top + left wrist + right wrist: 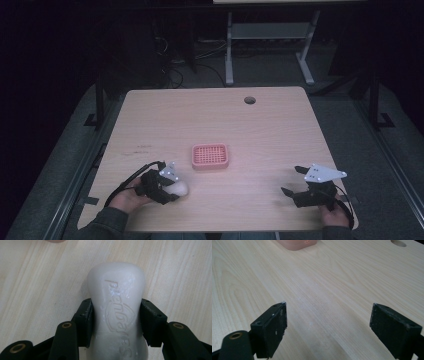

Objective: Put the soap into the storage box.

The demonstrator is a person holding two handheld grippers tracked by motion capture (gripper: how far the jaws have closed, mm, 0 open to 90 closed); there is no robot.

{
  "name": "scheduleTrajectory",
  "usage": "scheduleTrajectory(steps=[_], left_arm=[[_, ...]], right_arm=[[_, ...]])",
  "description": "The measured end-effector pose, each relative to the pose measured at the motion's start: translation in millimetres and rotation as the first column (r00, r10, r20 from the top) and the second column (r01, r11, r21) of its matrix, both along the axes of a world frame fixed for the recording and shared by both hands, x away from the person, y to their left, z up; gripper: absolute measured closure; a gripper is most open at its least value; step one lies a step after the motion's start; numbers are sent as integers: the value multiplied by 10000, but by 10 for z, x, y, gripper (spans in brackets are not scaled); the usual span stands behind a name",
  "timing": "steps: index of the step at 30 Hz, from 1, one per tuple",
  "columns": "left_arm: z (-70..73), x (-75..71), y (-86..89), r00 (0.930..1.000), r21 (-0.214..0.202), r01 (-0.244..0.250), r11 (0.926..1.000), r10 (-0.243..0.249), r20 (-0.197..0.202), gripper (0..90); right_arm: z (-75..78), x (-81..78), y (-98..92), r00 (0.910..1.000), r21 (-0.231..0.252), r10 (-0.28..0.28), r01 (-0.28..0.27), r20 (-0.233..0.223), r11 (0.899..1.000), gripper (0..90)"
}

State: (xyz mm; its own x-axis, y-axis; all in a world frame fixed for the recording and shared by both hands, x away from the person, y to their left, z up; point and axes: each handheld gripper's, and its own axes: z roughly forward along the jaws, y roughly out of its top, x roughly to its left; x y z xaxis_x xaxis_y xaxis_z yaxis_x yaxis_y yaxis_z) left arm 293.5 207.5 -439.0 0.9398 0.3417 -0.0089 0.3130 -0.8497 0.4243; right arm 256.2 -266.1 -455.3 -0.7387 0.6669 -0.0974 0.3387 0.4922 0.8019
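A white bar of soap (117, 307) with raised lettering lies on the wooden table (215, 120) near its front left. My left gripper (116, 322) is shut on it, both black pads pressed against its long sides; from above the soap (179, 188) pokes out to the right of that gripper (170, 187). A pink soap dish (210, 156) with a grid top sits near the table's middle, up and to the right of the soap. At the front right, my right gripper (291, 181) rests open, jaws wide apart over bare wood (328, 322).
A round cable hole (249, 100) is at the table's far edge. The pink dish's corner (297, 243) lies far ahead of the right gripper's jaws. Beyond the table stand a white desk frame (270, 45) and cables on a dark floor.
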Motion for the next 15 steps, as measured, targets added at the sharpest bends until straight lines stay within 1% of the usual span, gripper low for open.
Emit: scheduleTrajectory(steps=[2, 9, 14, 15], left_arm=[[32, -2, 6, 9999, -15, 113, 9999, -113, 68, 494], [83, 0, 6, 9999, -98, -4, 10000, 6, 159, 494], [123, 33, -23, 9996, -85, 97, 9999, -95, 249, 494], [143, 45, -43, 9996, -163, 71, 9998, -67, 271, 494]], right_arm=[[3, -3, -1, 10000, 45, -20, 20, 19, 10000, 136], [7, -3, -12, 10000, 111, -48, 47, 69, 9999, 136], [6, -6, -9, 10000, 124, -66, 65, 45, 9999, 136], [6, -6, -11, 10000, 131, -61, 60, 59, 9999, 136]])
